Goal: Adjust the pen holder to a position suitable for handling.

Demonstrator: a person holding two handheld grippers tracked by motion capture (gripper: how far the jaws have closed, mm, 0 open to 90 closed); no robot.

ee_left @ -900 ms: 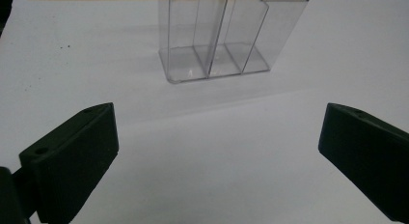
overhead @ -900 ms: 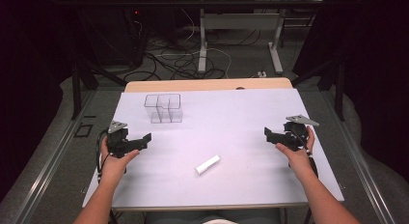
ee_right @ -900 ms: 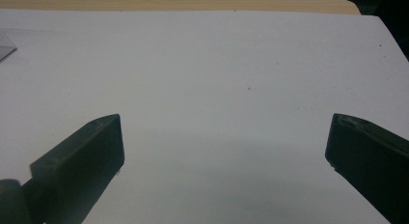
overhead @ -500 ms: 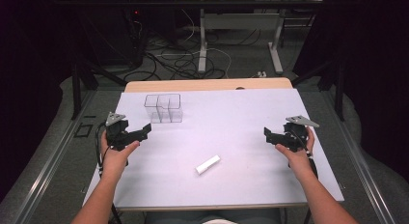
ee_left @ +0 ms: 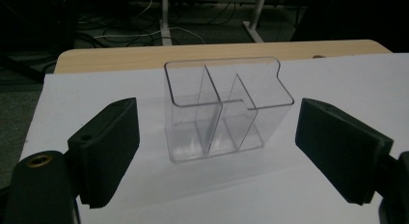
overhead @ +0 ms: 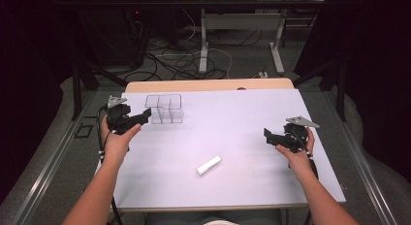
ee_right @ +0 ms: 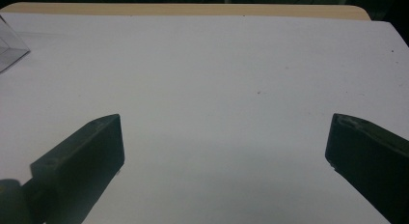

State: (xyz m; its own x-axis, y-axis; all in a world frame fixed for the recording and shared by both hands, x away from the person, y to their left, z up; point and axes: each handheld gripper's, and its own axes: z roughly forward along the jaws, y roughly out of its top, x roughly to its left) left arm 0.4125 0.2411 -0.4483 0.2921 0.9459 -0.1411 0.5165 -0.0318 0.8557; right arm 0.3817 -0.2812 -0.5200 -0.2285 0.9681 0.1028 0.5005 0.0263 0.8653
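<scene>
A clear plastic organizer (overhead: 165,108) with several compartments stands upright on the white tabletop (overhead: 232,123), far left. My left gripper (overhead: 140,119) hovers just left of it, pointing at it, jaws open. In the left gripper view the organizer (ee_left: 226,113) stands a little ahead of the left gripper (ee_left: 217,137), with nothing touching the pads. A small white cylinder (overhead: 209,165) lies near the front middle of the table. My right gripper (overhead: 268,136) is held at the right side, open and empty; in its own view the right gripper (ee_right: 224,137) looks over bare tabletop.
The table's far edge is a wooden strip (overhead: 208,84). Beyond it lie floor cables (overhead: 179,60) and desk legs (overhead: 203,40). A corner of the organizer (ee_right: 9,50) shows at the left edge of the right gripper view.
My left gripper has moved away from the person and rightward, ending close beside the organizer. The right gripper and the white cylinder have stayed put.
</scene>
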